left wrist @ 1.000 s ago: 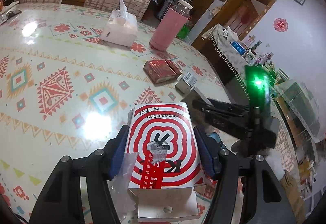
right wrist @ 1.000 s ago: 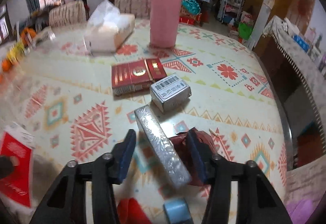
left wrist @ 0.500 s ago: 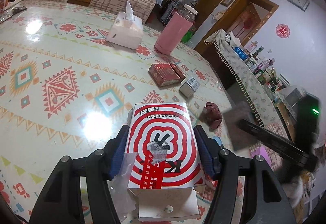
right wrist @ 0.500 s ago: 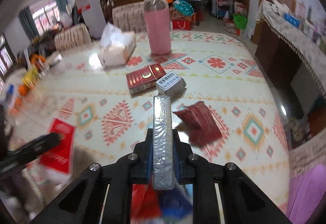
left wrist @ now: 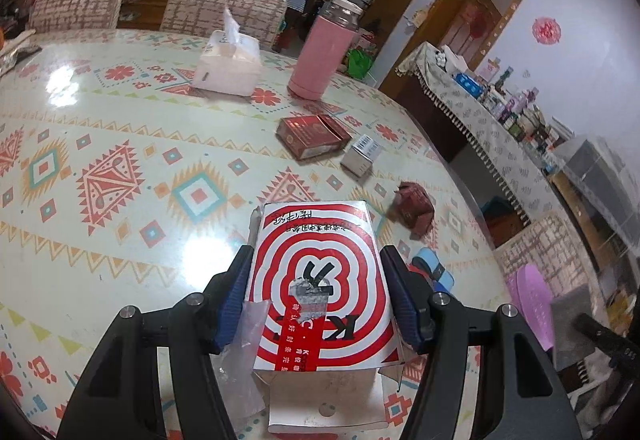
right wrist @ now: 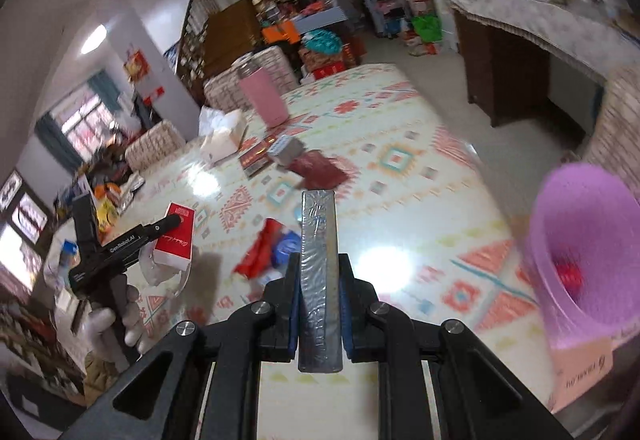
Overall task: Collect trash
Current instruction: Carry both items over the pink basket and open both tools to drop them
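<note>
My left gripper (left wrist: pixel 316 256) is shut on a red and white ringed carton (left wrist: pixel 320 232), held just over the patterned table (left wrist: pixel 120 143) with a clear plastic scrap hanging at its left side. My right gripper (right wrist: pixel 319 264) is shut on a long silver foil pack (right wrist: pixel 319 224), lifted above the table's near edge. A purple bin (right wrist: pixel 580 240) stands to its right beside the table, with something red inside. On the table lie a crumpled dark red packet (left wrist: pixel 414 205), a red cigarette box (left wrist: pixel 312 135), a small barcoded box (left wrist: pixel 362 155) and a blue item (left wrist: pixel 434 272).
A tissue box (left wrist: pixel 228 63) and a pink bottle (left wrist: pixel 320 55) stand farther back on the table. A red wrapper (right wrist: pixel 260 248) lies near the blue item. Chairs line the far side. A gloved hand (right wrist: pixel 116 316) grips the left tool. A draped sideboard (left wrist: pixel 500 127) runs along the right.
My right gripper closed on the silver foil pack, lifted it off the table and swung right toward the purple bin. The left gripper kept hold of the carton and barely shifted.
</note>
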`<action>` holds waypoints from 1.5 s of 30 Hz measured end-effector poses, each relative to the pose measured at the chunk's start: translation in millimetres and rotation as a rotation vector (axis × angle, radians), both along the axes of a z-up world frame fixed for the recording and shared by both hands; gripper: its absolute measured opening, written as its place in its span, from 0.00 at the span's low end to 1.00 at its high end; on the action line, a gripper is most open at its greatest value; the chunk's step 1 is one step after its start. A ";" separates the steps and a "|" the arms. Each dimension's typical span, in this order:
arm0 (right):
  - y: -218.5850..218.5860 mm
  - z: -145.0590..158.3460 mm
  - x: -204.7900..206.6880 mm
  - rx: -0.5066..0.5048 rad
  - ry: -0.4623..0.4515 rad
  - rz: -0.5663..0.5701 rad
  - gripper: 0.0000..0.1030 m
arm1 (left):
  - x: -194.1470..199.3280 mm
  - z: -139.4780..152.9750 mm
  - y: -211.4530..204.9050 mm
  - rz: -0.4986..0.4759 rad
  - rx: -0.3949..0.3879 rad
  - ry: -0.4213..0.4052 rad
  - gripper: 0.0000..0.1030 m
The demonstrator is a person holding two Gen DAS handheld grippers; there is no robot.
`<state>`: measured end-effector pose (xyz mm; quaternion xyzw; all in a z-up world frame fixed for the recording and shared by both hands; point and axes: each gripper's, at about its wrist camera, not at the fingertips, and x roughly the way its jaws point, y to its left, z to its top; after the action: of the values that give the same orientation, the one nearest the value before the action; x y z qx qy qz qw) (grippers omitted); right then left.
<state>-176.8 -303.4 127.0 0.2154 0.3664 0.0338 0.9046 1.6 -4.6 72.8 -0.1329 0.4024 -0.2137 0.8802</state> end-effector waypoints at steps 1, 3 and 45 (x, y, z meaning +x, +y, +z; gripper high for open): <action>-7.5 -1.2 -10.0 0.017 -0.010 -0.015 0.17 | -2.6 1.0 -4.9 -0.011 0.010 -0.007 0.61; -18.9 -3.0 -23.3 0.046 -0.023 -0.030 0.17 | -6.8 2.9 -12.9 -0.017 0.041 -0.013 0.60; -174.1 -24.6 -130.7 0.205 -0.204 -0.262 0.17 | -124.0 88.6 -274.6 -0.507 0.053 -0.097 0.59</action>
<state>-307.5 -477.4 102.4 0.3479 0.2361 -0.0255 0.9070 -122.5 -279.2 161.4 0.0058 0.3856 -0.4230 0.8200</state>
